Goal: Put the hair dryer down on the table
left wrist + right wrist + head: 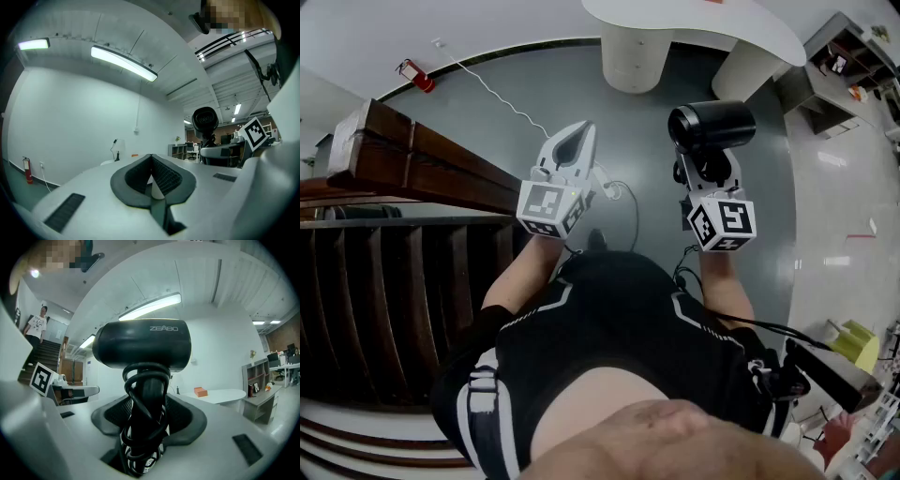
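The glossy black plastic hair dryer bore "ZEABO" in grey letters on its barrel. The barrel lay level across the middle of the right gripper view. Its cord-wrapped handle ran down the frame, clamped between the jaws of the right gripper. One round end faced the left gripper, whose jaws met on nothing. The curved white table lay along the head view's top edge, well apart.
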Motion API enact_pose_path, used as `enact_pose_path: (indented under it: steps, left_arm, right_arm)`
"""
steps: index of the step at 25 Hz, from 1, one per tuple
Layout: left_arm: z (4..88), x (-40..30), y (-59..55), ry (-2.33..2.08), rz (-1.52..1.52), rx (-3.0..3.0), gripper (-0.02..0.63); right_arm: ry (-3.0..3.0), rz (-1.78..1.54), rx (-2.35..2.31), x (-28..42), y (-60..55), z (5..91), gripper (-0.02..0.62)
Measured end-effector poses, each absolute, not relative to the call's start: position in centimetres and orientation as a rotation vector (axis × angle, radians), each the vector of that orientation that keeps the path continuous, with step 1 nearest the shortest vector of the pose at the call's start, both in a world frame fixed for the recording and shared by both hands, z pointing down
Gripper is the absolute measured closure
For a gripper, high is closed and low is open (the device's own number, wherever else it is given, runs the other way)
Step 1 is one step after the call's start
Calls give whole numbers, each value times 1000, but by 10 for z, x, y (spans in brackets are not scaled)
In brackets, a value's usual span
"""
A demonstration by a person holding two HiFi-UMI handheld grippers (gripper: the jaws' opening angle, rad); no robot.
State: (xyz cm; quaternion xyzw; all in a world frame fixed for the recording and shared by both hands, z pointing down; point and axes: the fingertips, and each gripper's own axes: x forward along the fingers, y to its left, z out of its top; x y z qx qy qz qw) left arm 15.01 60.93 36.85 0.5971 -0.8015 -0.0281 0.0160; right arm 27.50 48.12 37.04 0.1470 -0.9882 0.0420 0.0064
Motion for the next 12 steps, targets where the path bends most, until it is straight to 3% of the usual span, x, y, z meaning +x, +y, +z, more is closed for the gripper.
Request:
enact_pose_path:
  steps: [12]
  left_arm:
    - [376, 126, 606, -2462, -106, 1864, 574]
  right_arm:
    - [-3081, 140, 499, 251, 481, 374, 357]
